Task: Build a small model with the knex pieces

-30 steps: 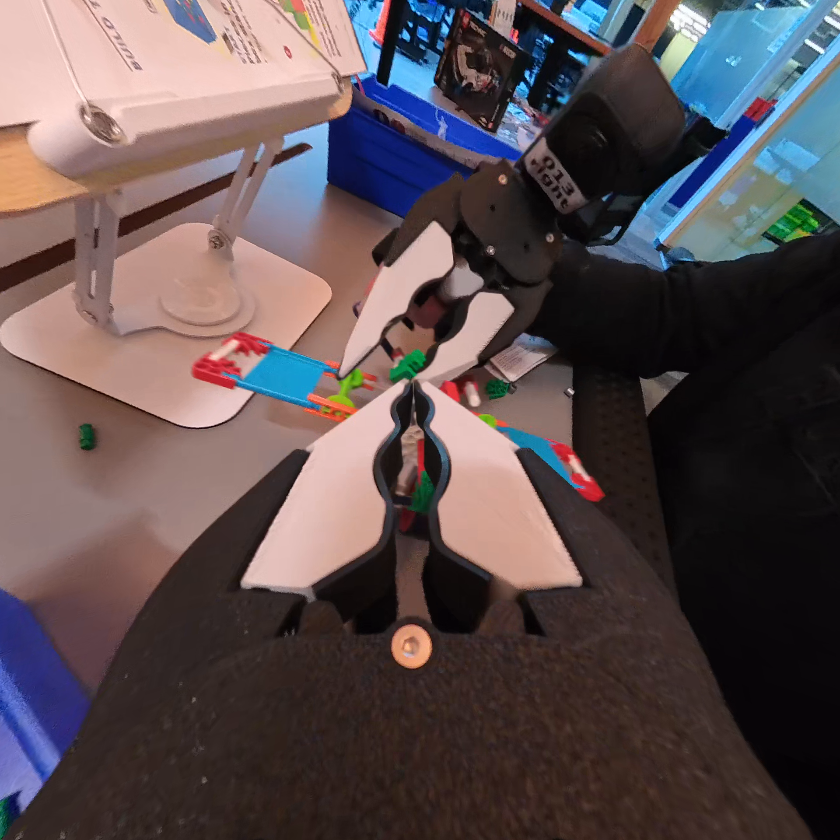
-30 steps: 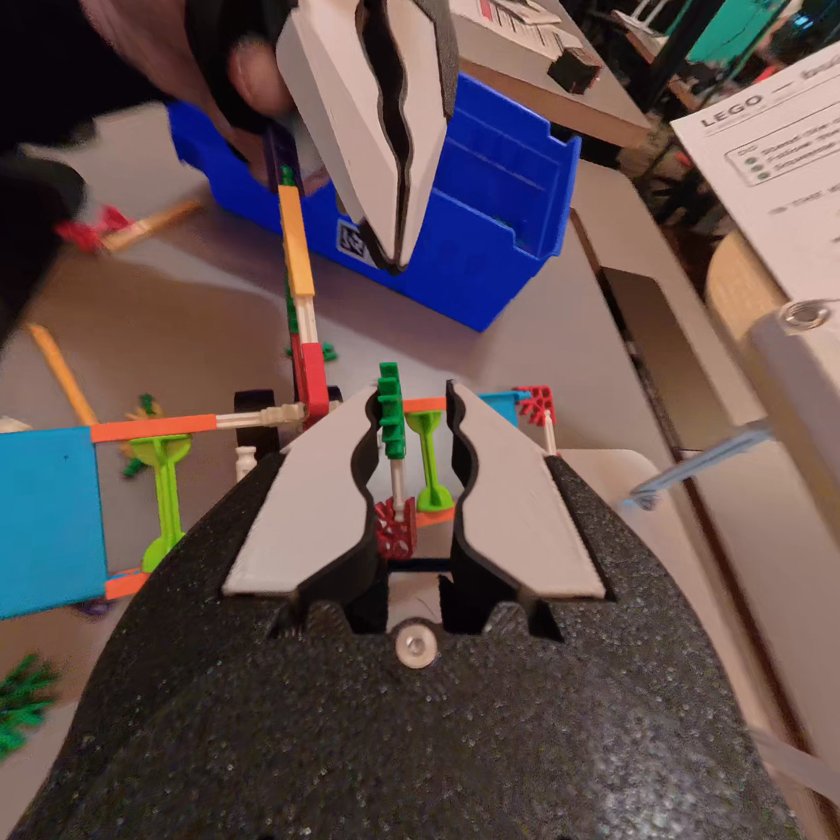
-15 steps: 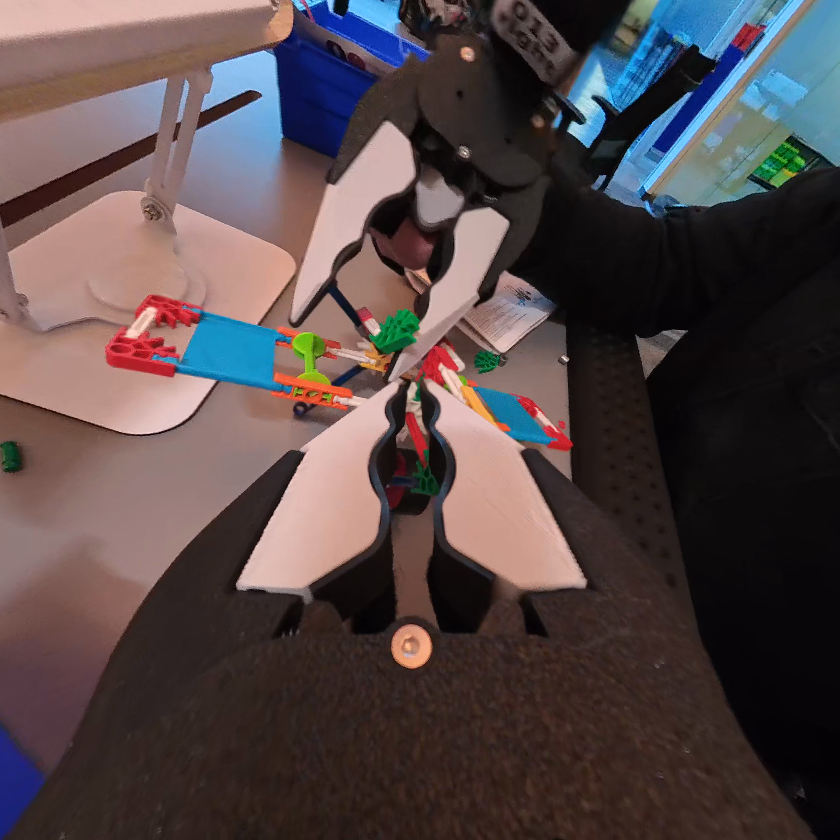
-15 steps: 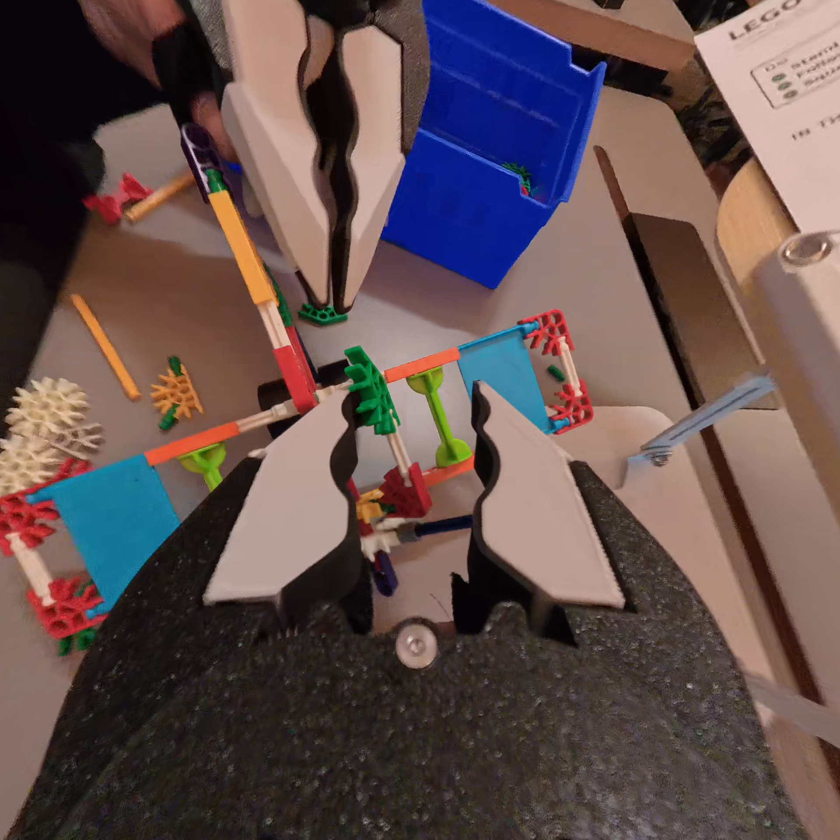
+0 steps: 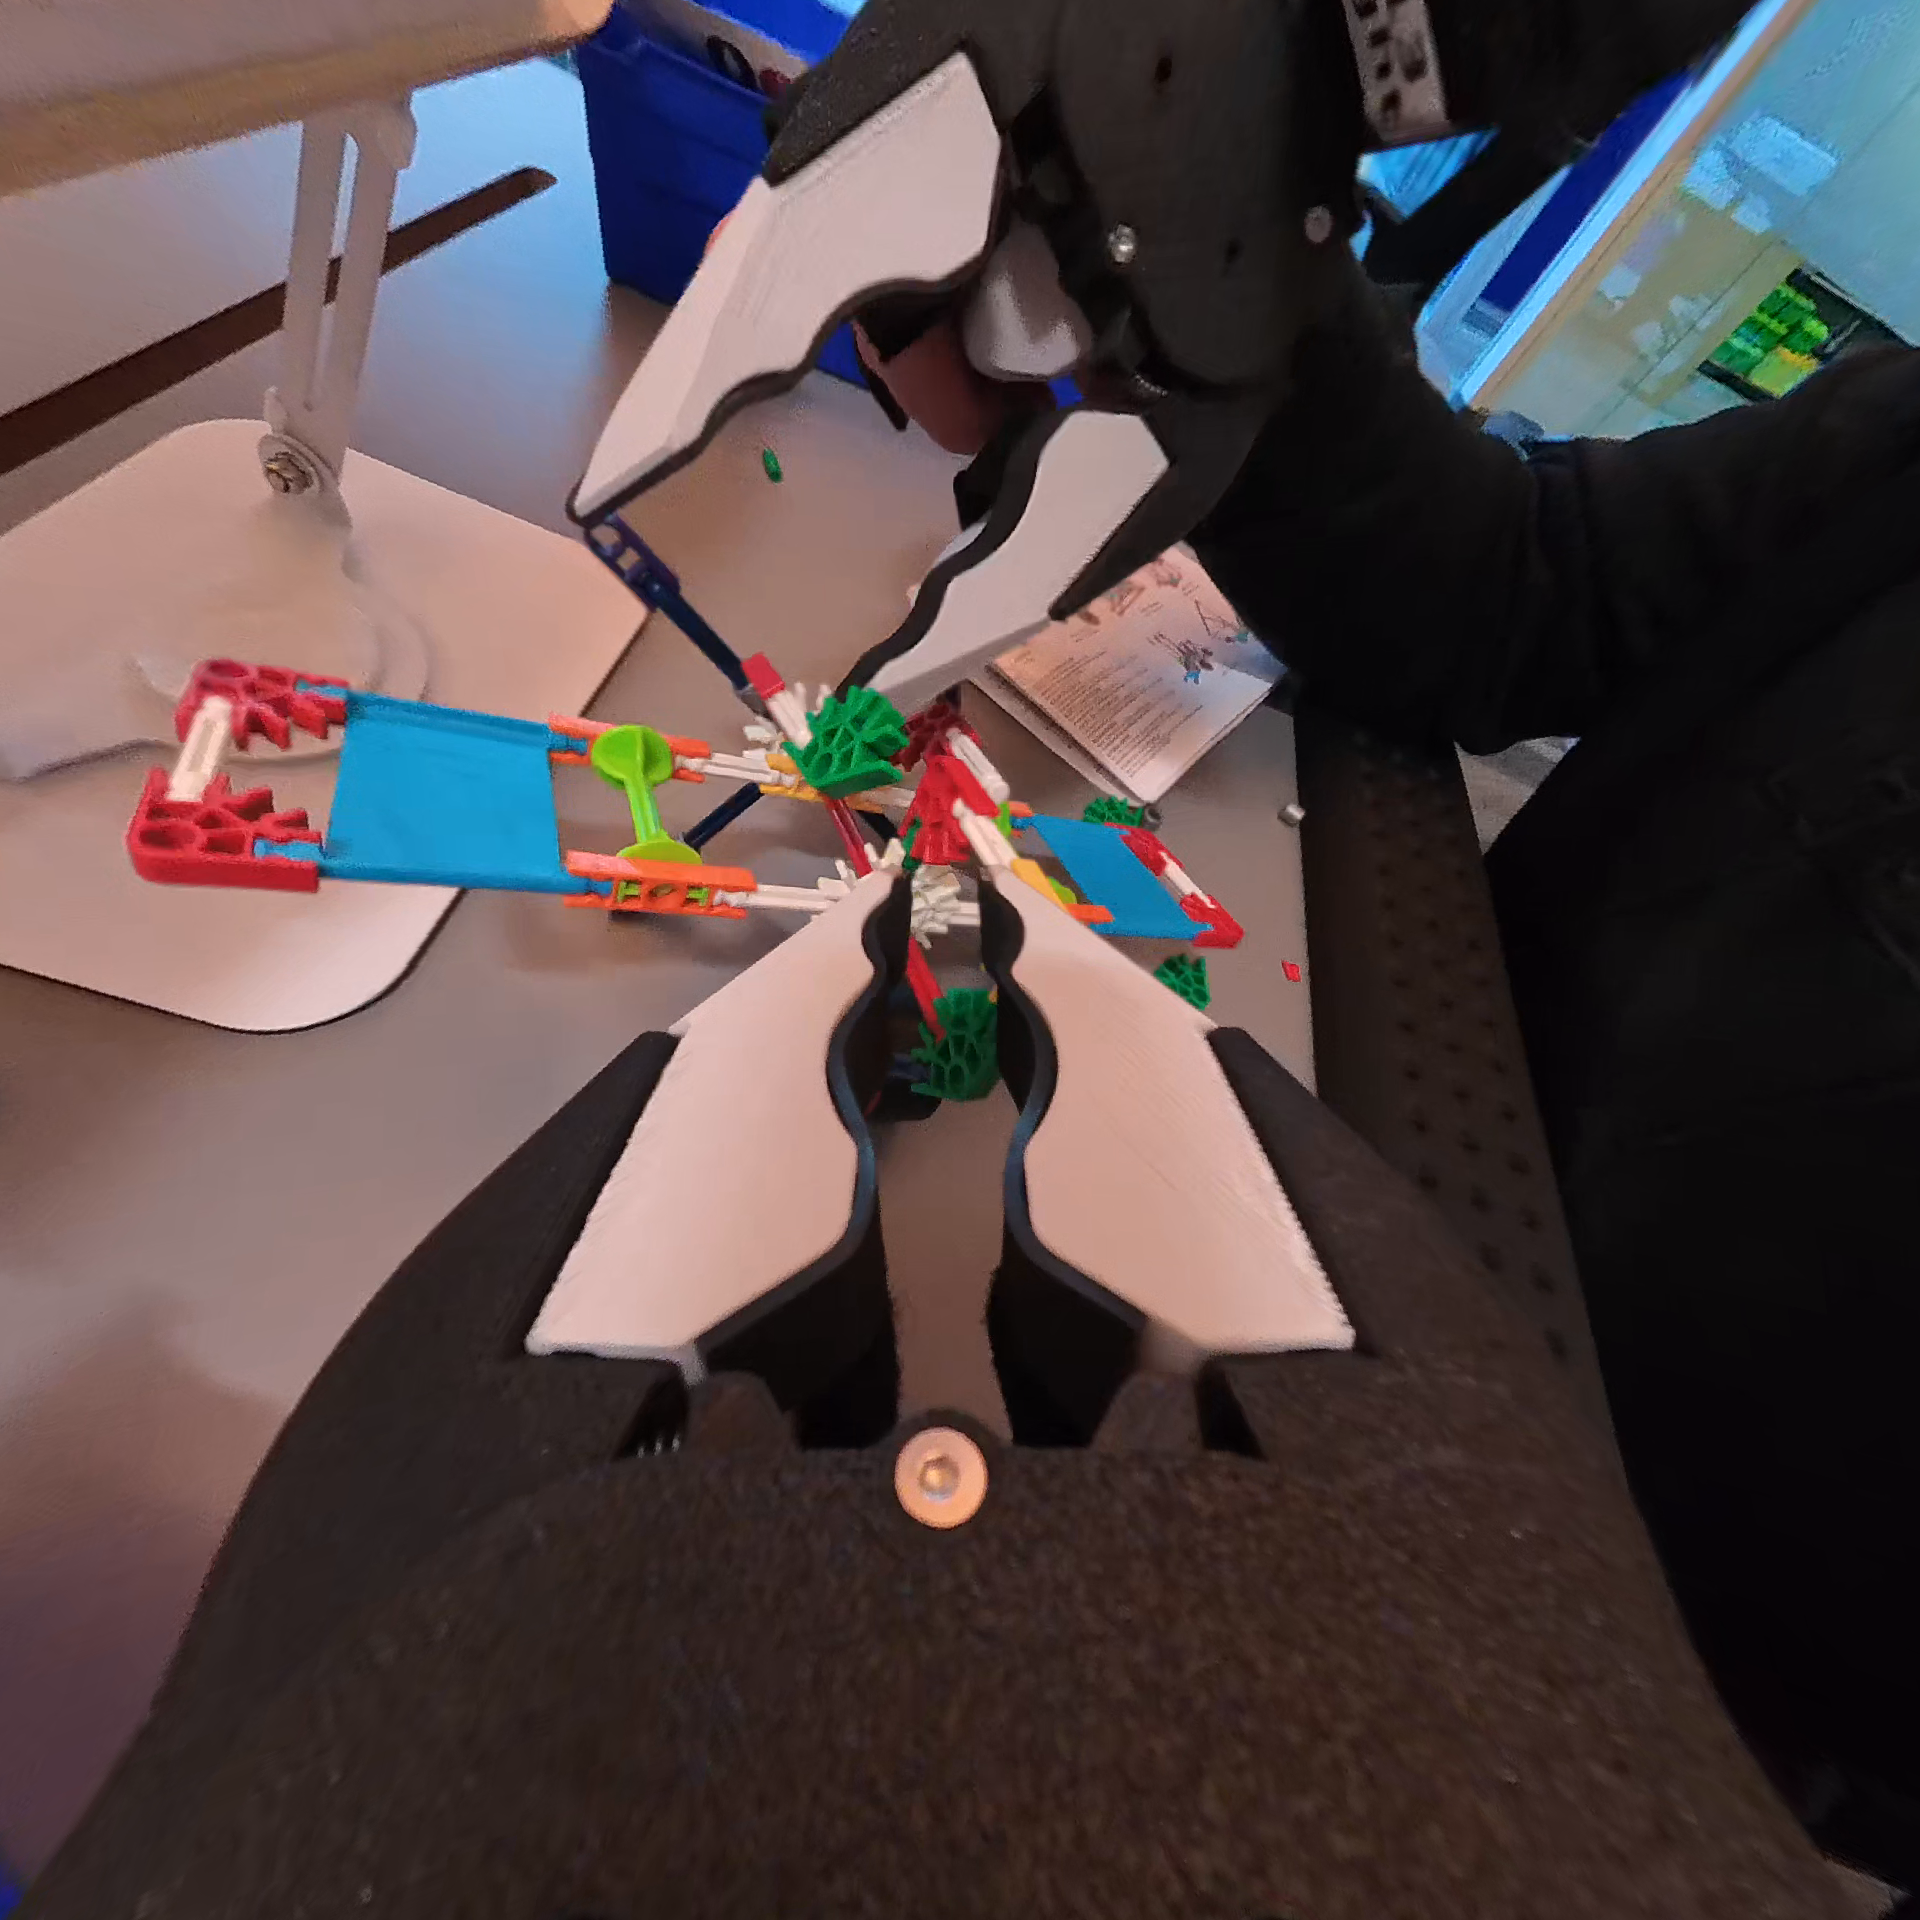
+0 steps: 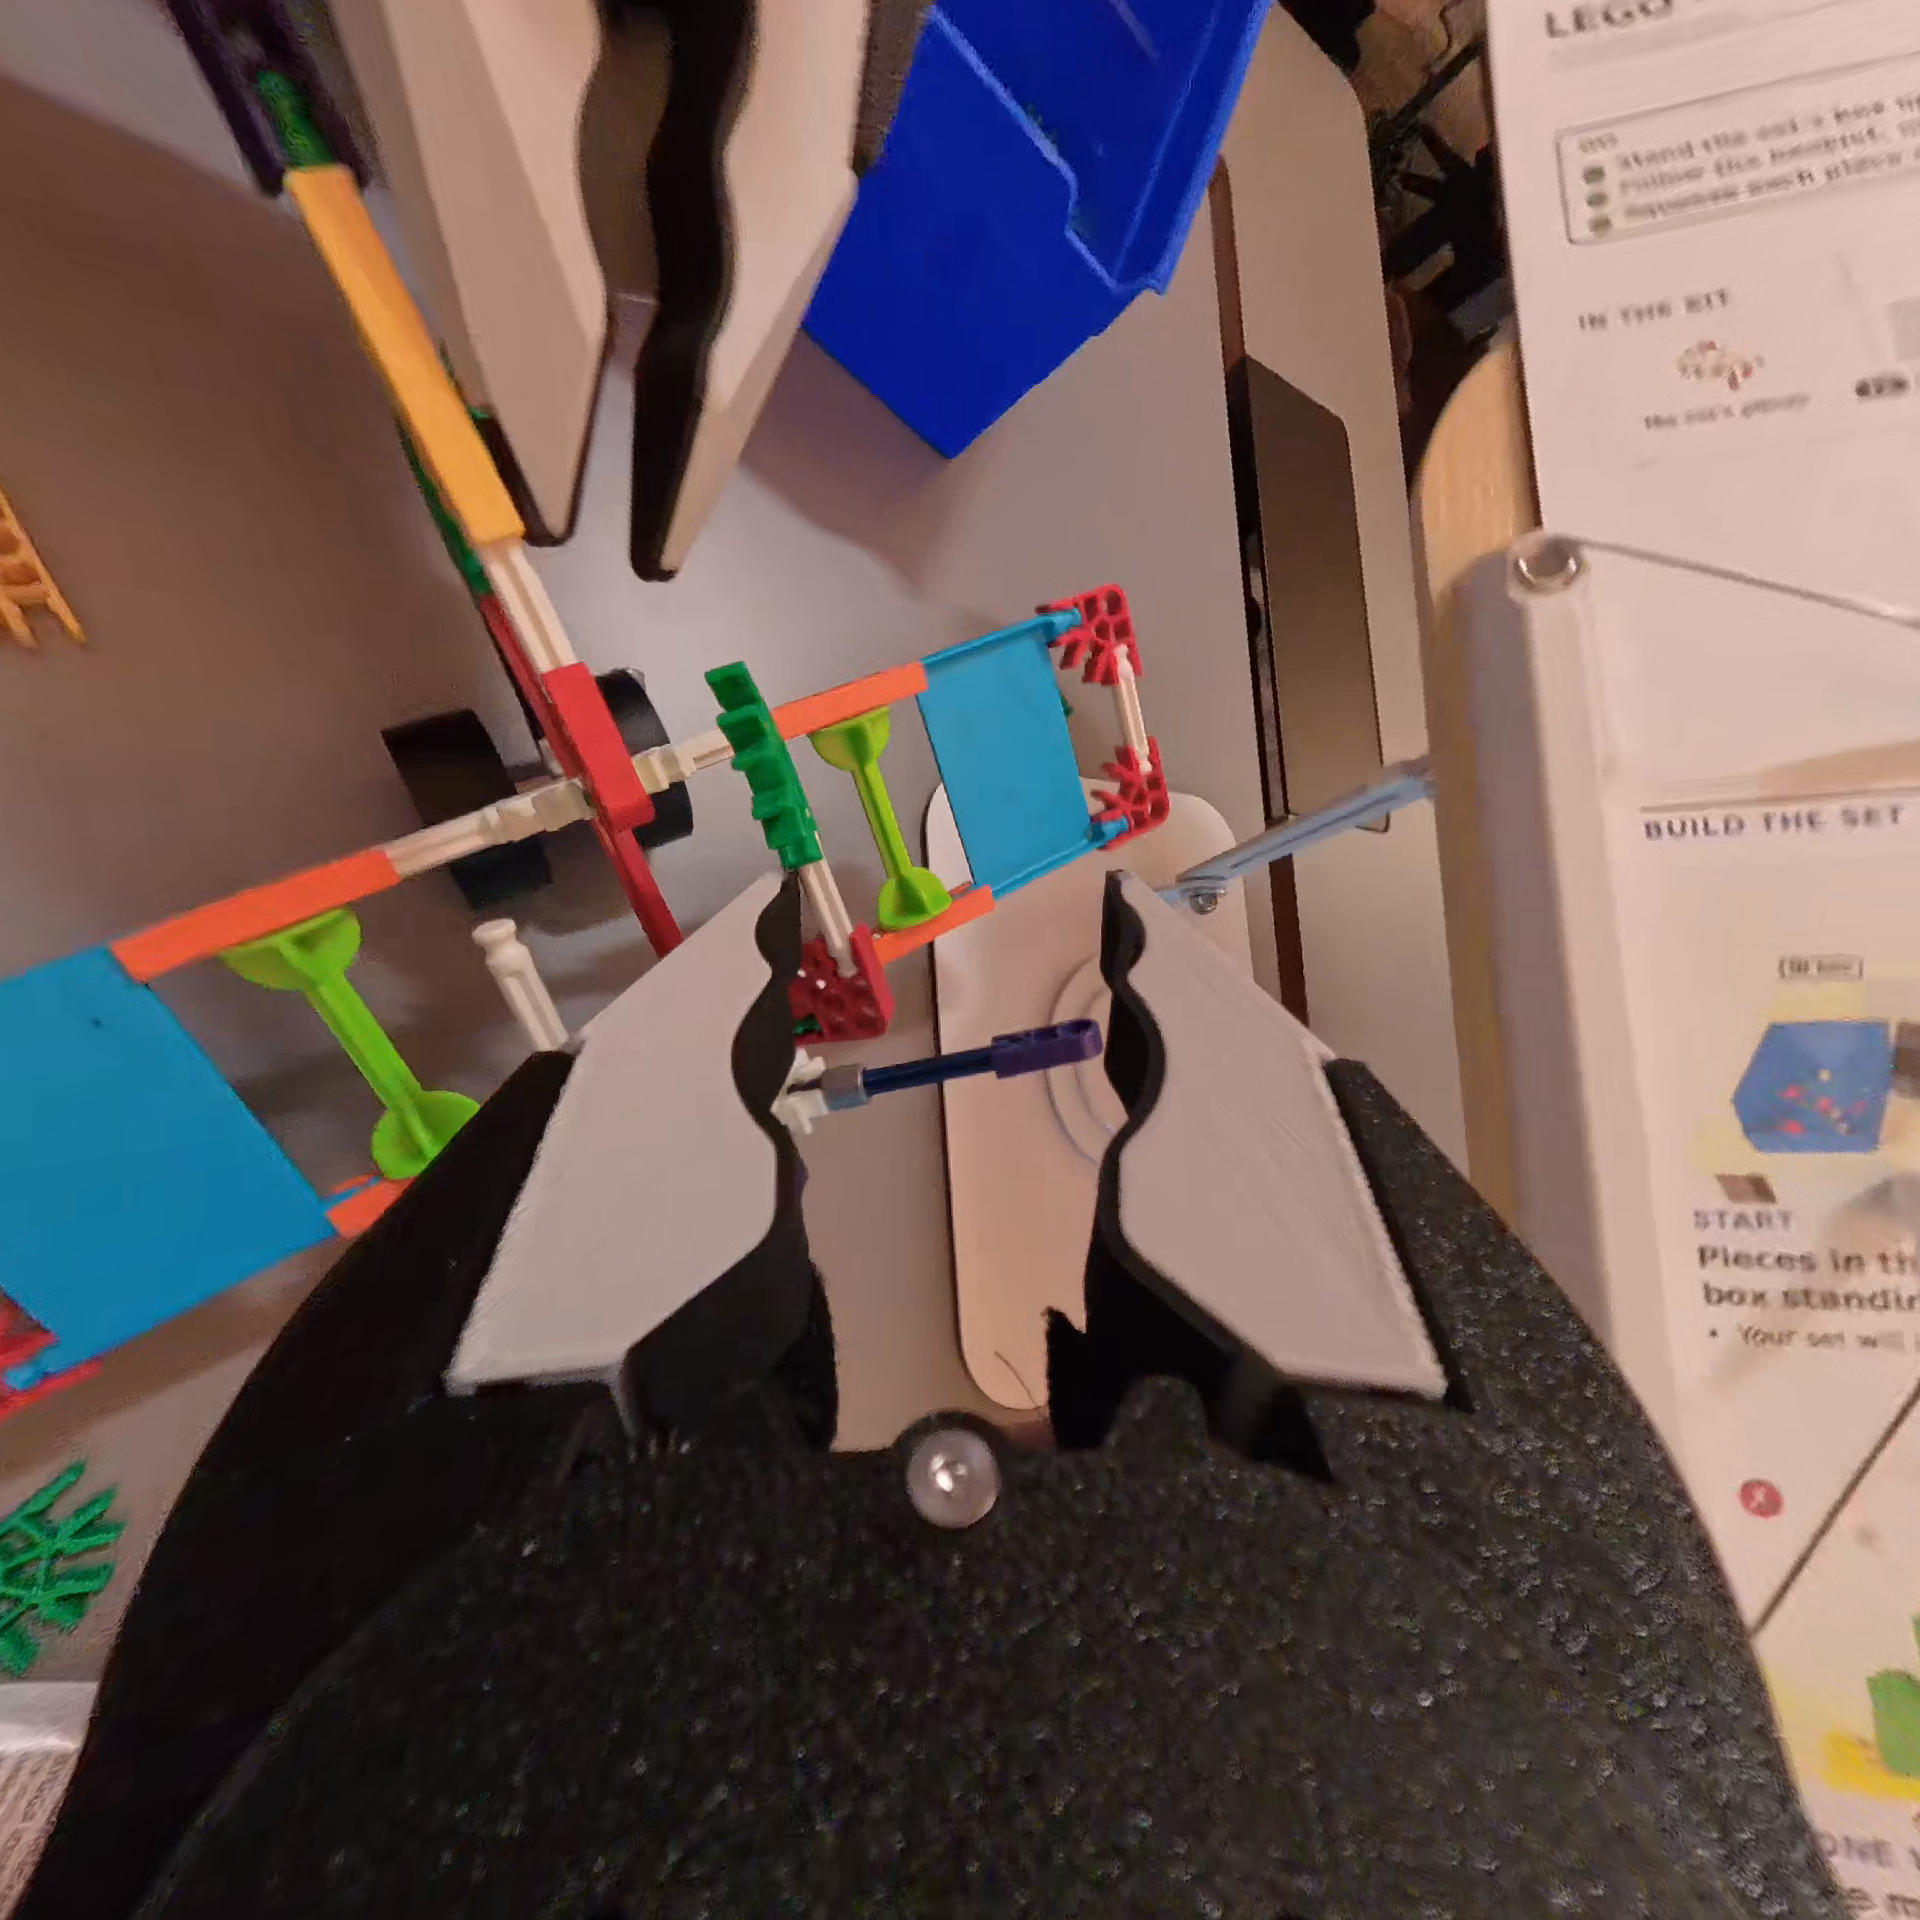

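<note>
While the left gripper [image 5: 932, 902] keeps a narrow gap around a red rod and green connector [image 5: 958, 1044] of the colourful rod-and-connector model [image 5: 727, 790] on the grey table [image 5: 208, 1195], I cannot tell whether it grips them. At 12 o'clock the right gripper [image 6: 948, 891] stands wide apart, empty, its lower finger [image 5: 987, 582] by another green connector [image 5: 847, 732]. At 9 o'clock lies the model's blue panel [image 5: 442, 795], over a white stand base [image 5: 208, 956].

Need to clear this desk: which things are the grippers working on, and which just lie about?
At the grippers: rod-and-connector model, with the left gripper and right gripper both open around it.
Lying about: blue bin, instruction booklet, white stand base, loose green connector.
</note>
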Tool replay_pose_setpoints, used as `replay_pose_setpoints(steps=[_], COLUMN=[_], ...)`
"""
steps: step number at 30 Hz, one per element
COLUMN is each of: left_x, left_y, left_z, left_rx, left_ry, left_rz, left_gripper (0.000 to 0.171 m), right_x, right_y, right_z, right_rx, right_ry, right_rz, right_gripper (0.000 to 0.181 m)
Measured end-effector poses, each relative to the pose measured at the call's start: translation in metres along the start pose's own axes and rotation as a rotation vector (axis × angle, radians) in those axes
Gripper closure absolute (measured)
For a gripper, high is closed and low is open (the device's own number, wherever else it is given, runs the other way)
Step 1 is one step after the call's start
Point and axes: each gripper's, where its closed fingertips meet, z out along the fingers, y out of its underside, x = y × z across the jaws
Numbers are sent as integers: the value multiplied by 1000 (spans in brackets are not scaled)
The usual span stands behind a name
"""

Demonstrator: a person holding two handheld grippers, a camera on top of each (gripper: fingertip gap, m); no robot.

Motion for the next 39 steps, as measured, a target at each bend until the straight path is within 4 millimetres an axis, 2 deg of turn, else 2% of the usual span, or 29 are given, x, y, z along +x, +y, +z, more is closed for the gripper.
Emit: replay_pose_setpoints(steps=[4,7,10,13,18,20,22,26,33,35,37,39], left_x=[7,2,-6,-17,-30,-27,-30,-36,-40,-45,-49,-46], left_y=[-8,-11,-16,-24,-18,-19,-20,-22,-34,-33,-42,-44], left_z=[-2,2,7,11,22,27,29,24,6,4,-3,-9], left_rx=[33,20,-15,-49,-159,-145,-137,-103,102,82,75,-2], left_ry=[30,-13,-100,-180,-212,-159,-151,-120,40,-15,-108,-181], left_rz=[12,36,109,181,224,197,190,168,16,48,121,206], left_gripper=[152,152,150,147,144,149,150,154,159,155,154,151], right_x=[-1,-6,3,-8,-21,-21,-19,-19,-15,-16,-17,-17], right_y=[-3,-1,4,0,3,6,6,2,-9,-10,-11,-12], right_z=[-8,-9,-12,-7,20,27,28,28,27,28,29,29], right_rx=[21,4,34,92,82,74,76,108,176,173,174,178], right_ry=[-6,-28,-29,-106,-164,-156,-160,-171,-179,-178,-181,-191], right_rz=[-18,-36,16,56,102,98,114,140,232,235,238,253], right_gripper=[115,115,130,154,157,168,171,174,174,174,175,175])
